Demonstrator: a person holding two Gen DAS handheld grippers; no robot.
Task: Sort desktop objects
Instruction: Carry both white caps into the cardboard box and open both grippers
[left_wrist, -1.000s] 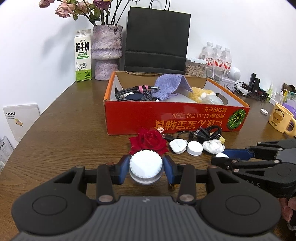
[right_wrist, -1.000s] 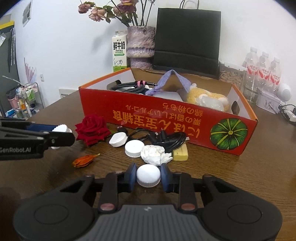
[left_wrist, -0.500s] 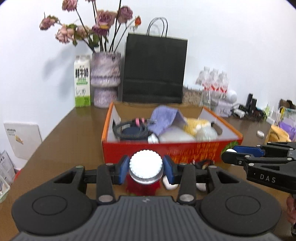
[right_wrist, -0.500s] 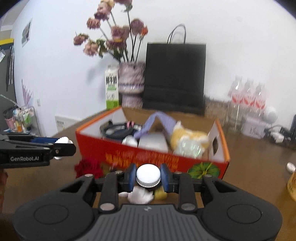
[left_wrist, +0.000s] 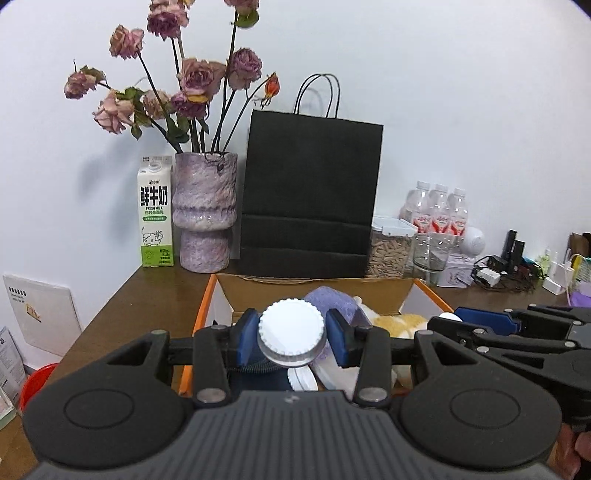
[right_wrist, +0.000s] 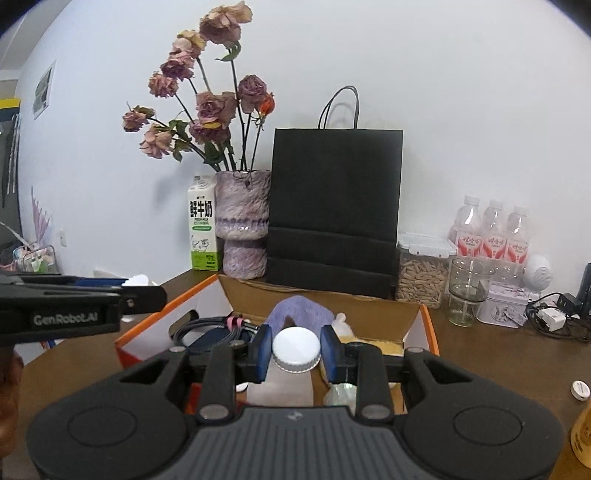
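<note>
My left hand-held gripper (left_wrist: 291, 341) pinches a ridged cap (left_wrist: 291, 338); my right hand-held gripper (right_wrist: 296, 350) pinches a smooth cap (right_wrist: 296, 349), both above the box (right_wrist: 410, 319).

Bright, even indoor light, sharp focus throughout. The flowers (left_wrist: 173, 92) cast soft grey shadows leftward on the white wall (left_wrist: 461, 92). Fisheye distortion bends edges, with dark corners.

White ribbed cap (left_wrist: 291, 339), black bag (left_wrist: 308, 192), mottled purple vase (left_wrist: 204, 210) (perhaps glazed)
</note>
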